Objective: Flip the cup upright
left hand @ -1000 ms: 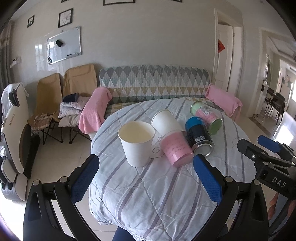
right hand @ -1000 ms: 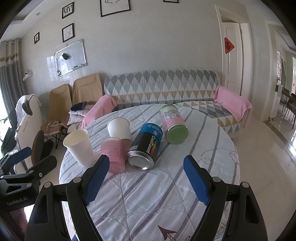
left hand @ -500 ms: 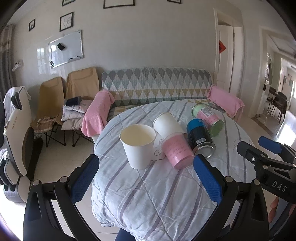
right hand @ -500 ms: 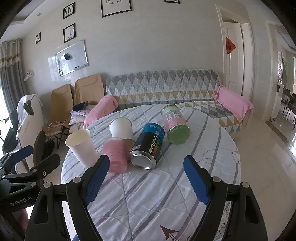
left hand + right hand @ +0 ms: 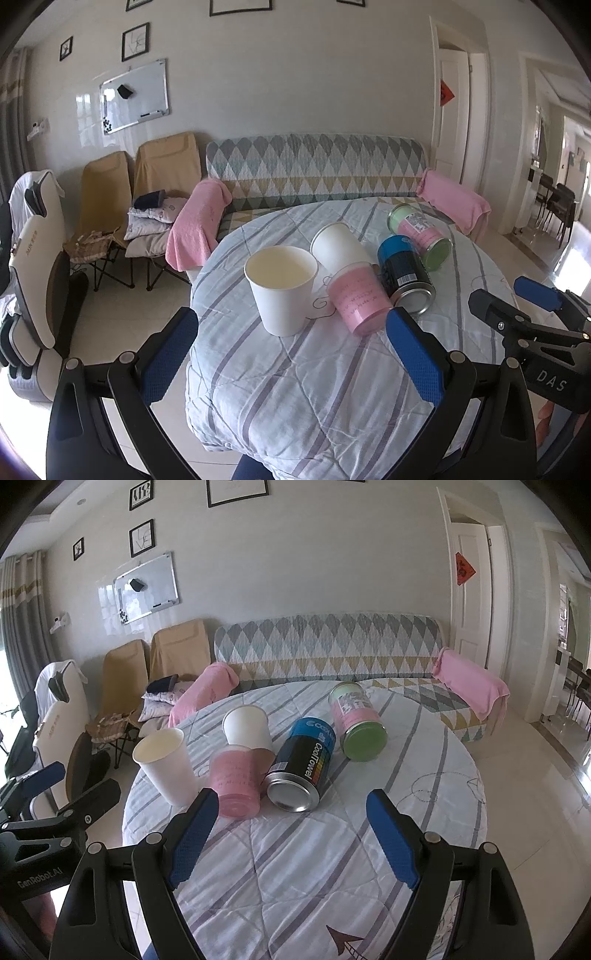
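A white paper cup (image 5: 282, 290) (image 5: 166, 766) stands upright, mouth up, on the round table (image 5: 332, 387) (image 5: 295, 867). A second white cup (image 5: 338, 245) (image 5: 247, 727) lies on its side behind a pink cup (image 5: 358, 295) (image 5: 234, 781), also on its side. A blue-black can (image 5: 404, 275) (image 5: 303, 764) and a pink-green can (image 5: 423, 234) (image 5: 356, 720) lie beside them. My left gripper (image 5: 291, 354) is open and empty, short of the upright cup. My right gripper (image 5: 291, 840) is open and empty, short of the blue-black can.
The table's near and left edges drop to a tiled floor. A patterned sofa (image 5: 314, 173) with pink towels stands behind, folding chairs (image 5: 147, 181) at the left, a doorway (image 5: 454, 110) at the right. Each gripper shows at the side of the other's view.
Both views have risen and drawn back slightly from the table. The cups and cans have not moved. Both grippers stay open.
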